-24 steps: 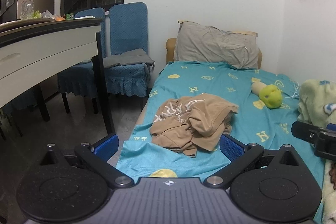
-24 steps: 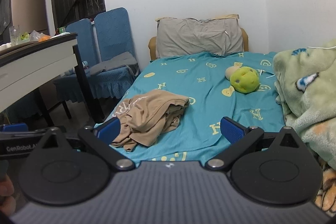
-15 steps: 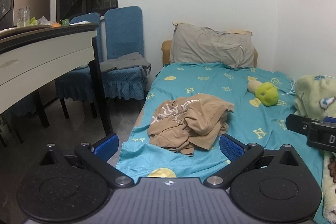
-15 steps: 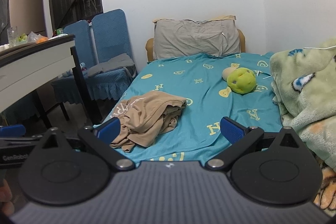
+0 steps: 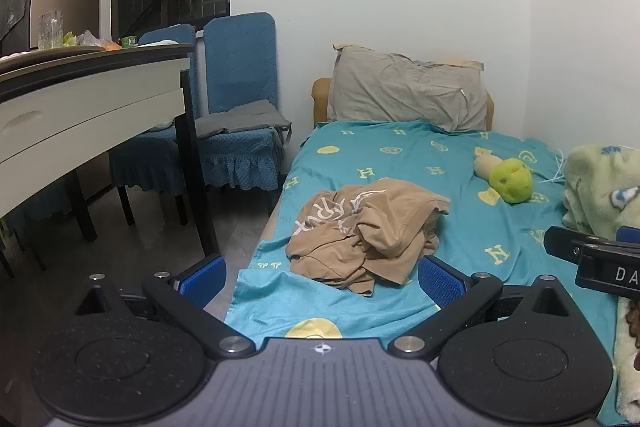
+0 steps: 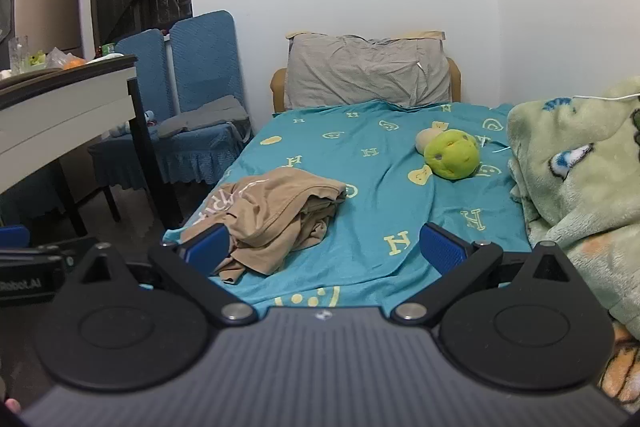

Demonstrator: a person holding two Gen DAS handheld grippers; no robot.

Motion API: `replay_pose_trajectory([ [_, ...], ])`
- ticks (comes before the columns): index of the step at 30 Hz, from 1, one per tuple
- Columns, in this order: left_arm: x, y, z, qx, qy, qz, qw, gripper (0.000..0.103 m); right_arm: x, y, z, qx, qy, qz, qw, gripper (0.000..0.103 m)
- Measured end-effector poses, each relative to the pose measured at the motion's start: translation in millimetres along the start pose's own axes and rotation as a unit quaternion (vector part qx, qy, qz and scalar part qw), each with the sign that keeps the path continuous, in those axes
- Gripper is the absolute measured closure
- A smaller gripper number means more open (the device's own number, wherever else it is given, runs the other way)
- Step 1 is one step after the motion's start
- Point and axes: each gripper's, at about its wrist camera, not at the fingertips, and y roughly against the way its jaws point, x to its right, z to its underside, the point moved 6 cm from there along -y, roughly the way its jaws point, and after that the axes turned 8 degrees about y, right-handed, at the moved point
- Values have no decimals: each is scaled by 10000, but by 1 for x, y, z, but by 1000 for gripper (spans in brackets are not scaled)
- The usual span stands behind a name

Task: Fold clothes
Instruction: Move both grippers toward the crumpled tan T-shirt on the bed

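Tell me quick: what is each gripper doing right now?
Left gripper: open, holding nothing, short of the crumpled tan shirt.
Right gripper: open, holding nothing, above the teal bedsheet.

Teal-sheeted bed point(image 5: 400, 163), crumpled tan shirt point(image 5: 368, 231), green plush toy point(image 5: 510, 181), pillow point(image 5: 408, 91), fleece blanket point(image 6: 580, 167)

**Two low views from the foot of the bed**

Both cameras look along the bed point(image 5: 384, 163) toward the pillow point(image 5: 404, 91). The left view sits nearer the desk point(image 5: 92, 95) side; the right view point(image 6: 360, 155) nearer the blanket point(image 6: 580, 163). Both share the shirt point(image 5: 368, 227), pillow and chairs point(image 6: 200, 67).
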Motion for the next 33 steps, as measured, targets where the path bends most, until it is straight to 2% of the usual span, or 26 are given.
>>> replay_pose_trajectory([
  [24,7,-7,10,15,-227,-61,9997,0,4,1,3,-14,-32,54,10000,0],
  [31,17,-28,12,-194,-340,114,9992,0,16,-12,-10,-273,-353,1,9990,0],
  [33,30,-48,12,-399,-563,414,9968,0,27,-16,-28,-334,-749,-141,9965,0],
])
